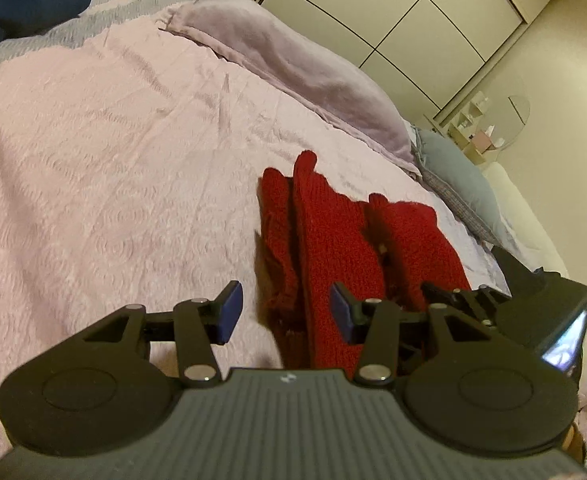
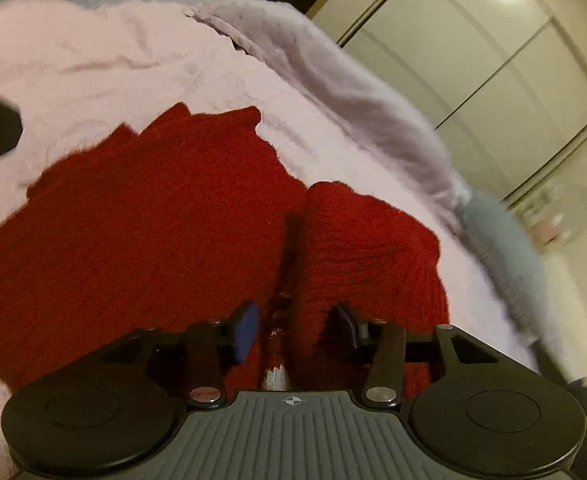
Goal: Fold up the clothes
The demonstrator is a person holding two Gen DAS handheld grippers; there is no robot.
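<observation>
Over the red sweater (image 2: 141, 216), both grippers angle downward

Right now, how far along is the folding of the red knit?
Partly done: the red knit garment lies bunched in rough folds on the pink bedspread. In hand: nothing; left gripper and right gripper are open over it. Left: flattening and finishing the fold.

No readable text, label, brand or number in either view, only a small white crosshair mark (image 2: 292, 401) on the ribbed grey gripper body in the right wrist view, a similar blurred white mark (image 1: 287, 378) in the left wrist view
</observation>
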